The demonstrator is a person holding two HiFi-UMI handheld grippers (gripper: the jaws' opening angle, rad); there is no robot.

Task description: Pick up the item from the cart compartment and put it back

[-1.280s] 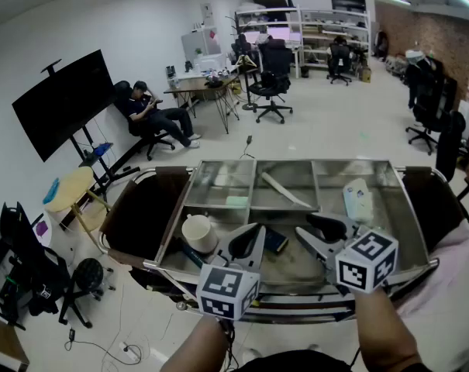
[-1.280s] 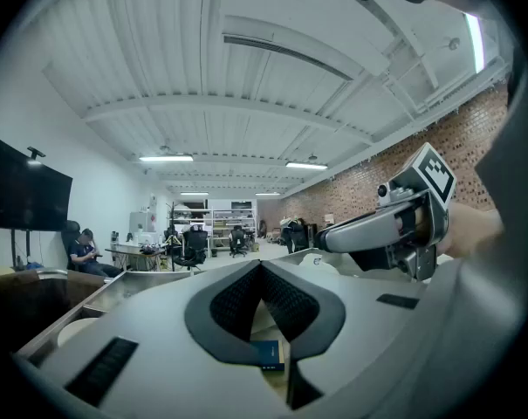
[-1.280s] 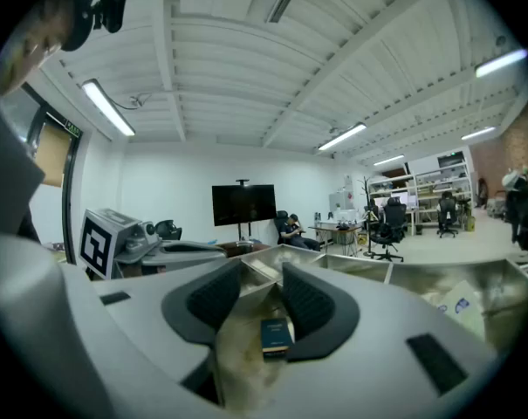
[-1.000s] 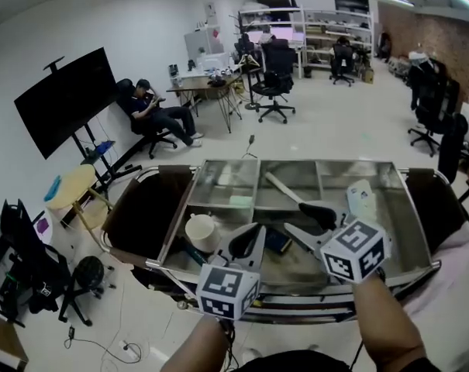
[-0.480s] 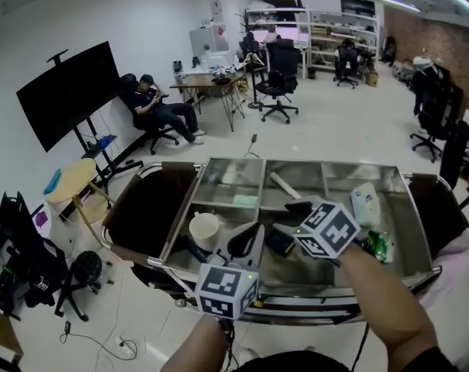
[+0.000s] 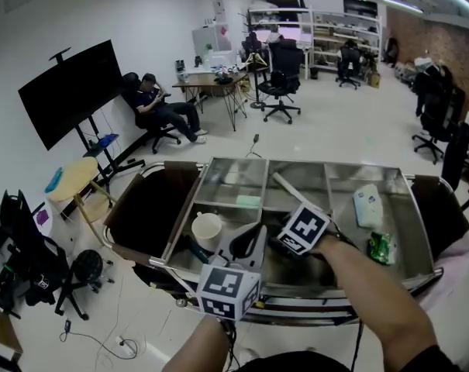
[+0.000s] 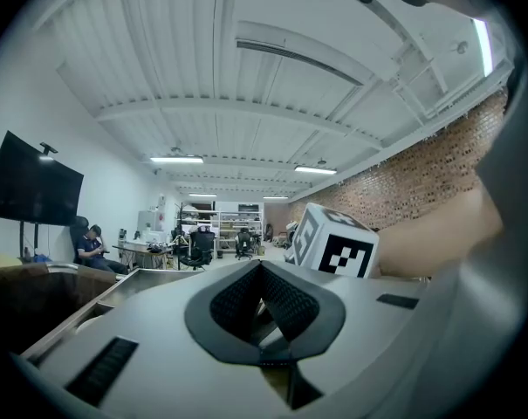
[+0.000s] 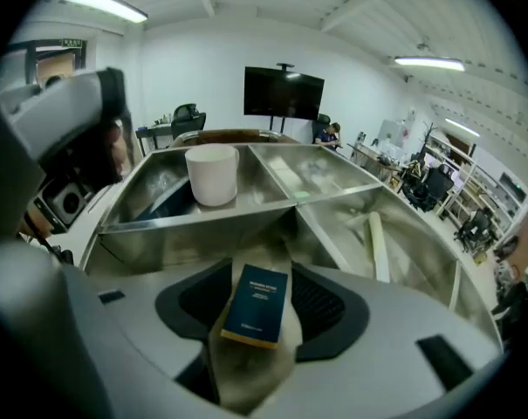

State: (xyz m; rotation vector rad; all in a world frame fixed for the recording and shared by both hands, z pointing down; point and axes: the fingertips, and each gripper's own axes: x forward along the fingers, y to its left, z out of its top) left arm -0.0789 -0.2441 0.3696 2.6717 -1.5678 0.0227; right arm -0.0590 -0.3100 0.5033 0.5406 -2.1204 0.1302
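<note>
A small dark blue book (image 8: 257, 304) lies flat on the floor of the cart's (image 6: 177, 219) front middle compartment. My right gripper (image 8: 259, 275) is lowered over it, open, with the book between the two pads and small gaps on both sides. In the head view the right gripper (image 6: 279, 242) and its marker cube cover the book. My left gripper (image 6: 248, 239) hovers over the front rim just left of it, pads together and empty. In its own view the left gripper (image 7: 262, 273) looks shut, with the right cube beyond it.
A white cup (image 6: 207, 227) stands in the front left compartment beside a dark object (image 8: 172, 201). A long white stick (image 6: 284, 184) lies in the back middle compartment. A white packet (image 6: 367, 205) and a green packet (image 6: 381, 246) lie at the right. A pale green pad (image 6: 248, 201) lies at the back left.
My right gripper has swung left from the right compartment and come down over the blue book, its jaws staying apart. The left gripper has stayed where it was.
</note>
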